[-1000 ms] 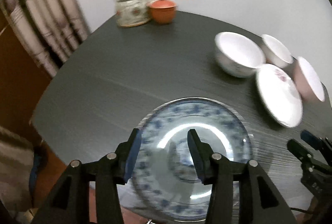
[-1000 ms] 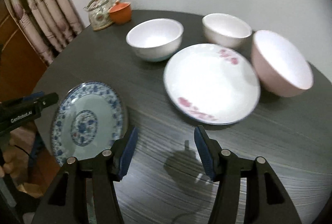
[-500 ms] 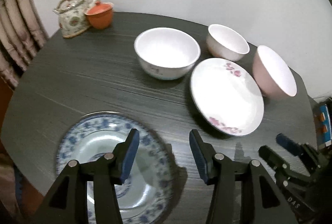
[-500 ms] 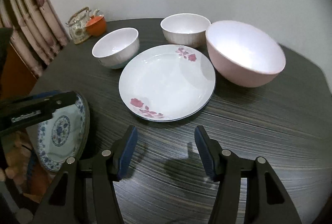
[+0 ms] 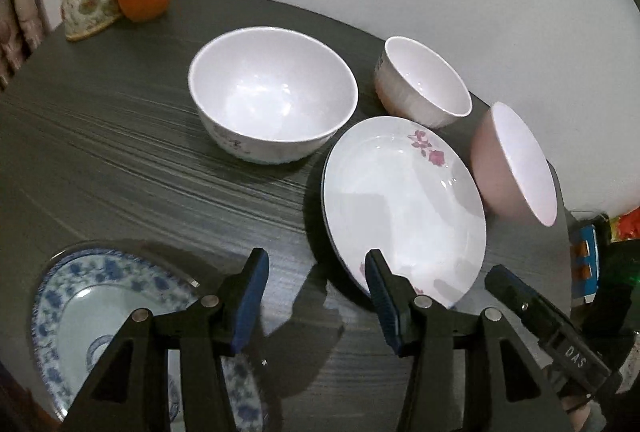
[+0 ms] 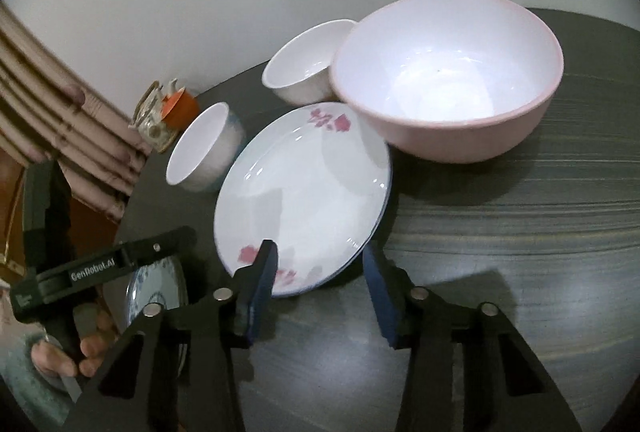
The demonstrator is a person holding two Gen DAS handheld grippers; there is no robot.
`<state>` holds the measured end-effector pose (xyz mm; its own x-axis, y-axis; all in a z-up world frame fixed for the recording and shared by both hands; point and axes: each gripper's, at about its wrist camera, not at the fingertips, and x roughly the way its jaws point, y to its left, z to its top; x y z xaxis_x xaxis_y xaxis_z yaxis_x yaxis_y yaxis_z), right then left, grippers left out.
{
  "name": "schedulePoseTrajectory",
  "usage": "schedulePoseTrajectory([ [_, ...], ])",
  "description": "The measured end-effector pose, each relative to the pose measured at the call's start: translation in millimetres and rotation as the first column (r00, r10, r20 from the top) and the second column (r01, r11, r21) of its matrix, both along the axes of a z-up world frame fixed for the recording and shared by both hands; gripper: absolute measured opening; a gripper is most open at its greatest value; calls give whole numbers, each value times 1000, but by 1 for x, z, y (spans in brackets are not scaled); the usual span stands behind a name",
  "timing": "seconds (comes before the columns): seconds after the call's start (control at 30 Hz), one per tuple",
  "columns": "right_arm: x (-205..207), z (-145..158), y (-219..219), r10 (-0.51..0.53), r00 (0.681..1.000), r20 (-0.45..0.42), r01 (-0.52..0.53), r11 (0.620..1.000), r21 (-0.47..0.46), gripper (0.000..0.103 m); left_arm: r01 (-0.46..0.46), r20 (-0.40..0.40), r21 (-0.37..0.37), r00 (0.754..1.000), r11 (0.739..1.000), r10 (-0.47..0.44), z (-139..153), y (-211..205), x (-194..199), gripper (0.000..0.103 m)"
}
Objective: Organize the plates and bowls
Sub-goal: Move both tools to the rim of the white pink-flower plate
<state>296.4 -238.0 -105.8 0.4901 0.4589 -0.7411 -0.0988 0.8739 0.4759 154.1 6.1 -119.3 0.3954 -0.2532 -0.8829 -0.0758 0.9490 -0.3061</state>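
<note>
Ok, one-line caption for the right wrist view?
Open right gripper nears the rose-print plate, flanked by three bowls; the left gripper hovers alongside.

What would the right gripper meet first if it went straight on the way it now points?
Most likely the near rim of the white flowered plate: the right gripper is open with its jaws on either side of that rim. The pink bowl lies beyond. Depth is hard to judge.

Dim indoor light, soft shadows on table (image 5: 120, 159) — fisheye edges warped, slightly blurred

Left tool (image 5: 316, 296) and right tool (image 6: 320, 288) gape, empty.
</note>
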Motion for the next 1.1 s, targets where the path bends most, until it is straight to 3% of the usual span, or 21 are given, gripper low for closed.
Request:
schedulePoseTrajectory([
  [0.23,18,-12,-8,-19,1000,-20,19,1000,-4,34,1,-43,-20,999,1000,-2,-20,-6,21,51],
  [0.87,44,-31,-16,-24,999,-26,23,1000,-13,21,57,-42,12,998,998,-57,-34,-29,54,50],
  [0.93,45,-31,-17,-25,999,-25,24,1000,-18,18,61,-45,3,997,998,-61,-35,-31,61,39],
  [1.1,47,-35,-20,-28,999,-42,28,1000,-13,14,67,-43,-10,997,998,-68,-37,-34,70,26],
])
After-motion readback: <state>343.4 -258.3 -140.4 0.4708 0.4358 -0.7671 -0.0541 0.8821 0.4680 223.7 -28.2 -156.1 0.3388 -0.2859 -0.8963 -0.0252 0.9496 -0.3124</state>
